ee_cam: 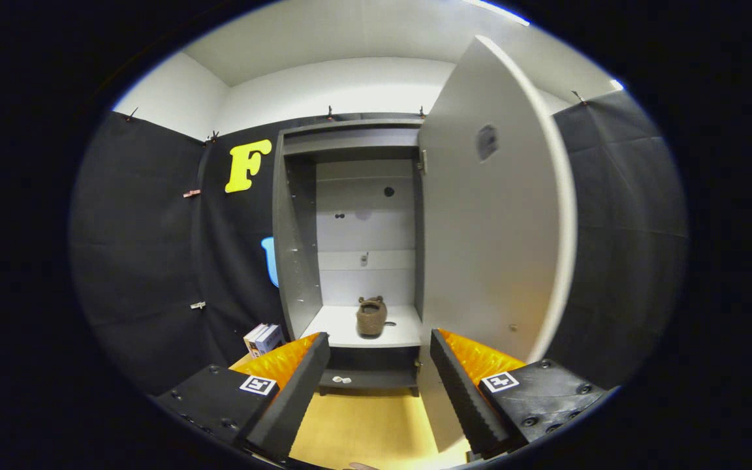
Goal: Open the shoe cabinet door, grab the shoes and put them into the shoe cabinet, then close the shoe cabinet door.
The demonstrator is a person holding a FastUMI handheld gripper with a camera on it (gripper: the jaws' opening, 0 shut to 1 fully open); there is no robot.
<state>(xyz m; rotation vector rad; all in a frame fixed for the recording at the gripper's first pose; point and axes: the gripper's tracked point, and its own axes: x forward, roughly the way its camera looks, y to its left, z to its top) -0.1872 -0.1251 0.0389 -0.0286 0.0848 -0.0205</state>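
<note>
The grey shoe cabinet (297,261) stands ahead with its door (493,228) swung wide open to the right. A brown fuzzy shoe (371,316) rests on the white lower shelf (343,329) inside, toe end toward me. My gripper (379,365) hangs in front of the cabinet, well short of the shelf, fingers spread wide and open with nothing between them. The right finger (464,398) sits close beside the door's lower edge.
A couple of books (263,339) lean on the floor left of the cabinet against the black cloth wall. A low bottom shelf (366,378) carries a small white scrap. Yellow floor (363,424) stretches beneath the fingers.
</note>
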